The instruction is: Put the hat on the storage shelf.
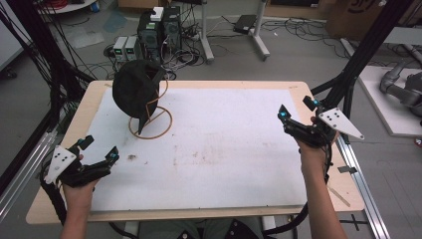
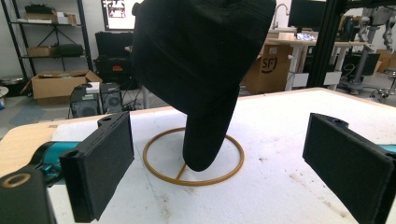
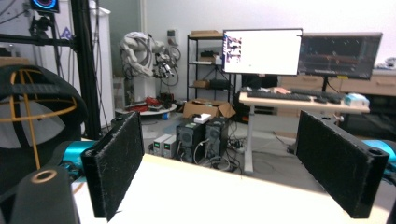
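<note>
A black cap [image 1: 133,88] hangs on a gold wire stand [image 1: 152,124] at the back left of the white table mat [image 1: 209,149]. My left gripper [image 1: 99,148] is open near the front left edge and points toward the cap, well short of it. In the left gripper view the cap [image 2: 201,56] fills the upper middle, its brim drooping into the stand's ring [image 2: 194,156] between my wide-apart jaws. My right gripper [image 1: 296,109] is open at the table's right side, nothing between its jaws. In the right gripper view the cap [image 3: 32,112] and wire frame sit at far left.
Black frame posts [image 1: 363,55] rise beside the table's right and left edges. Computer towers [image 1: 159,30] and cables lie on the floor beyond the far edge. A desk with monitors [image 3: 303,51] stands farther off in the right gripper view.
</note>
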Available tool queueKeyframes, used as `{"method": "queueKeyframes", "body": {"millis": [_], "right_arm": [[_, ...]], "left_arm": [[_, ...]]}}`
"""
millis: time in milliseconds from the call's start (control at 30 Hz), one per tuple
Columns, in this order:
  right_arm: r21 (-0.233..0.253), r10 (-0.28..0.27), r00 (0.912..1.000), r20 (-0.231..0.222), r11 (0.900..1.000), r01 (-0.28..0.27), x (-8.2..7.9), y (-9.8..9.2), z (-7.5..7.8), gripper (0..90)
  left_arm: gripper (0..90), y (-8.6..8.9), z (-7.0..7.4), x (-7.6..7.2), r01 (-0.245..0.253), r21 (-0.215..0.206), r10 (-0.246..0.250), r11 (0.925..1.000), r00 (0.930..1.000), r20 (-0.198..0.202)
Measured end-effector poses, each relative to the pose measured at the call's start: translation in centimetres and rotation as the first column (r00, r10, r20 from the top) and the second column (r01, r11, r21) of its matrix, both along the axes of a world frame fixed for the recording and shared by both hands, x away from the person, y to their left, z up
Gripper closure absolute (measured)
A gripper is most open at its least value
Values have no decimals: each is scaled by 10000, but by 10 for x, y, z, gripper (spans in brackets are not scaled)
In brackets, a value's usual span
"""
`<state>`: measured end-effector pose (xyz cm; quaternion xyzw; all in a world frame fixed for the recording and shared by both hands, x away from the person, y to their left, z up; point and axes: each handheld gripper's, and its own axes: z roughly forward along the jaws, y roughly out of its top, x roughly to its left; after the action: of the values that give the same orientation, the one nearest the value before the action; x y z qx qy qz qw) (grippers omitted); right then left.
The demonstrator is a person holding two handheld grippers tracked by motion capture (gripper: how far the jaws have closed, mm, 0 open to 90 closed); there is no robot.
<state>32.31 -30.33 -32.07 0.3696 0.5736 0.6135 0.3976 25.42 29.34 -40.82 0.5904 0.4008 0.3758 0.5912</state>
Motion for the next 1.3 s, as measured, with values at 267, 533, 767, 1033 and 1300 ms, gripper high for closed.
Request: {"method": "queueKeyframes", "body": {"millis": [267, 533, 767, 1033, 1300], "right_arm": [[334, -394, 9987, -320, 9986, 405, -12, -17, -26, 132], [236, -497, 9977, -466, 9984, 509, -21, -29, -42, 119], [269, -579, 9964, -620, 9979, 597, -24, -34, -55, 118], [164, -678, 9952, -708, 9975, 692, -28, -34, -68, 118], [94, -796, 9947, -653, 9967, 804, -34, -32, -77, 118]], "left_arm": [[90, 0, 0, 0, -25, -38, 25, 10000, 10000, 32], [90, 0, 1, 1, -21, -9, 21, 10000, 10000, 53], [90, 0, 1, 1, -48, -19, 48, 10000, 10000, 64], [90, 2, 1, 0, -93, -27, 93, 10000, 9999, 72], [90, 3, 1, 2, -122, -53, 122, 9999, 9999, 89]]}}
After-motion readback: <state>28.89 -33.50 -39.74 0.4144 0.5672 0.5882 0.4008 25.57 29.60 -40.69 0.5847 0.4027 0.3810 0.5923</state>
